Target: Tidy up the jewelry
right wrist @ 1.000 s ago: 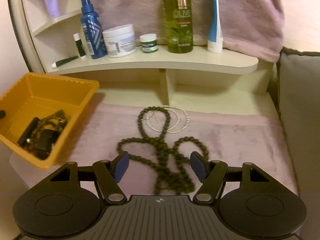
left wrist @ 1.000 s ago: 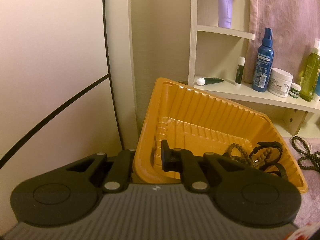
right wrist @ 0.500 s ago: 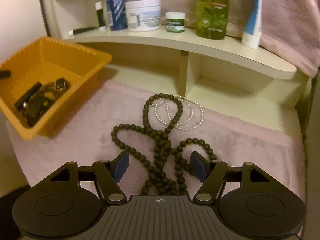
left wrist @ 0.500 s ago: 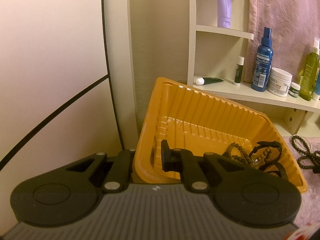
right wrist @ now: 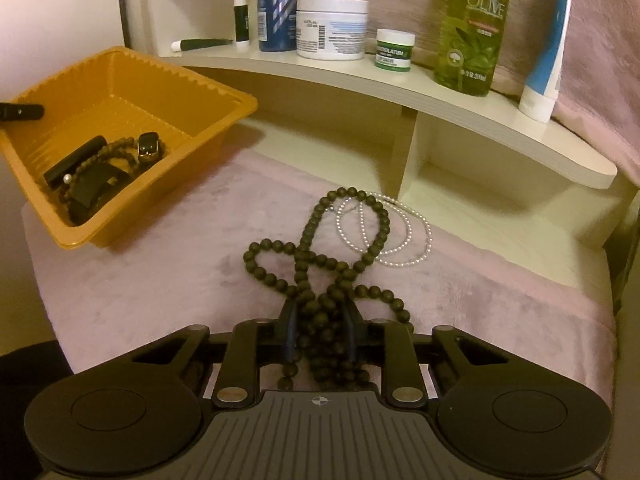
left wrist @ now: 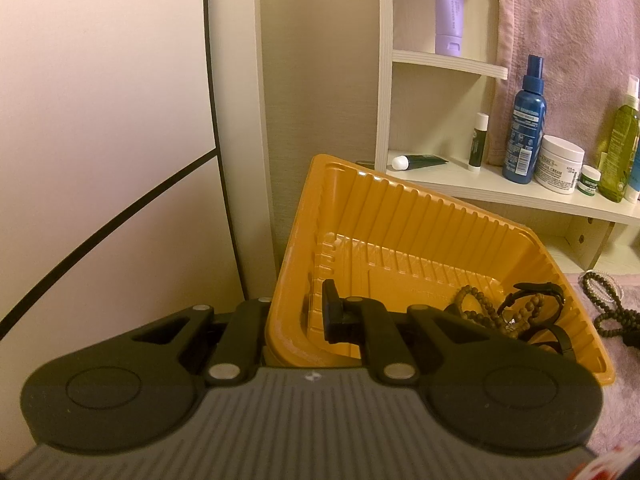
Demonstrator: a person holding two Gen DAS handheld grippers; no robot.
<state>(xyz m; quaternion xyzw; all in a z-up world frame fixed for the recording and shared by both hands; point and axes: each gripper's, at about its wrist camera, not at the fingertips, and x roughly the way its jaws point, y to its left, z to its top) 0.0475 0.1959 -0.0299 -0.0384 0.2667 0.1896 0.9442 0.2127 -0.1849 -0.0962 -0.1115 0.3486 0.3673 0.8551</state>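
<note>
My left gripper [left wrist: 298, 316] is shut on the near wall of the orange tray [left wrist: 400, 216] and holds it tilted. The tray [right wrist: 120, 76] holds a brown bead bracelet [left wrist: 474, 306] and black watch straps [left wrist: 536, 292]. My right gripper [right wrist: 320, 330] is shut on a bunch of the dark bead necklace [right wrist: 316, 256], which lies on the pink cloth [right wrist: 160, 280]. A thin pearl necklace [right wrist: 404, 236] lies under its far loop. The dark necklace also shows in the left wrist view [left wrist: 604, 300].
A cream shelf [right wrist: 460, 96] behind the cloth carries a blue spray bottle [right wrist: 278, 4], a white cream jar [right wrist: 332, 28], a small green jar [right wrist: 394, 50], an olive oil bottle [right wrist: 470, 28] and a tube [right wrist: 546, 52]. A pink towel [left wrist: 560, 20] hangs behind.
My right gripper moved forward and down over the dark bead necklace and closed on it. The left gripper and tray have stayed still.
</note>
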